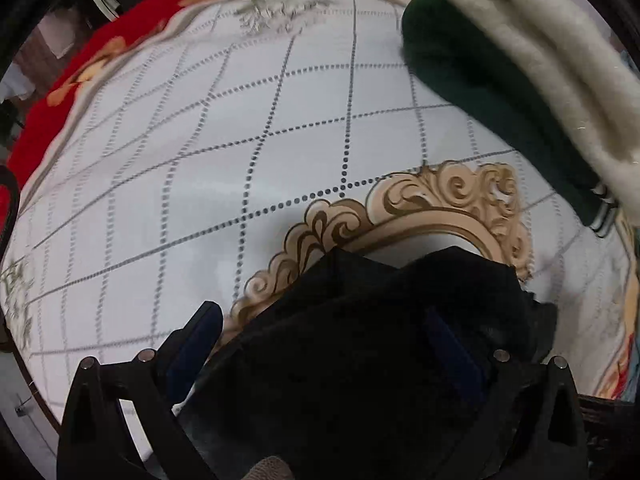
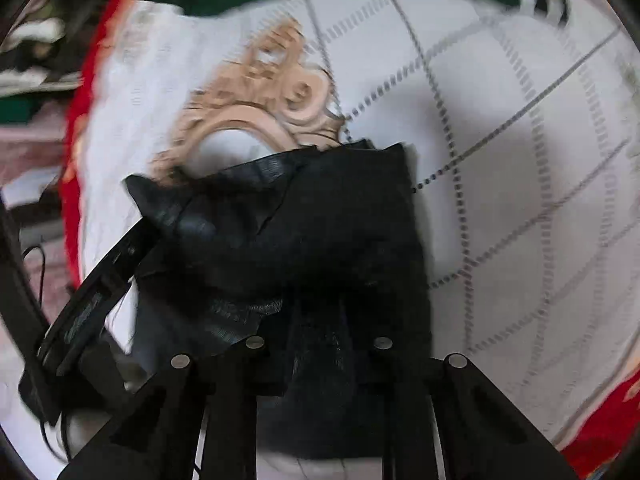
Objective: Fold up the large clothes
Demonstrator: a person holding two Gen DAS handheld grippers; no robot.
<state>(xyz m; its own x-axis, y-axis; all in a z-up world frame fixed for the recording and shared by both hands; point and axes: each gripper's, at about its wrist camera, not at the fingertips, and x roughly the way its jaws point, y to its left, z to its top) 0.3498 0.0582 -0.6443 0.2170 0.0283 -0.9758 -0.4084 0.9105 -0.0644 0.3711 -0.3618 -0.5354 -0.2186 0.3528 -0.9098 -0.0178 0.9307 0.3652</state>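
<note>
Left wrist view first: looking steeply down at a white spread with a grey dotted grid [image 1: 200, 160] and a gold scroll ornament printed on it [image 1: 440, 200]; red floral border [image 1: 80, 80] along the far left edge. Thin black sheer garment [image 1: 352, 380] heaped right in the left claw [image 1: 320, 344], spilling forward onto the ornament. Blue-padded fingers [image 1: 196, 340] set wide apart, near pad clear of the cloth, other pad half buried under it; so open, not pinching anything as far as visible. Dark green garment with a cream fleecy lining [image 1: 520, 80] lying well apart at the upper right; not in play, probably.

Right wrist view: blurry, but same black garment [image 2: 320, 220] bunched up and running straight ahead from the right claw [image 2: 320, 320] toward the scroll ornament [image 2: 280, 92]; fingers drawn close together with the cloth gathered between them, so clamped on the black garment by the look of it. One black finger of the left claw poking in from the lower left, just beside the garment's left edge.

Key bit for the next move, guessing: cloth directly in front of both claws, right one already on it, left one just beside on the left and needing to close on that edge; long axis of the garment impossible to call while crumpled like this.
</note>
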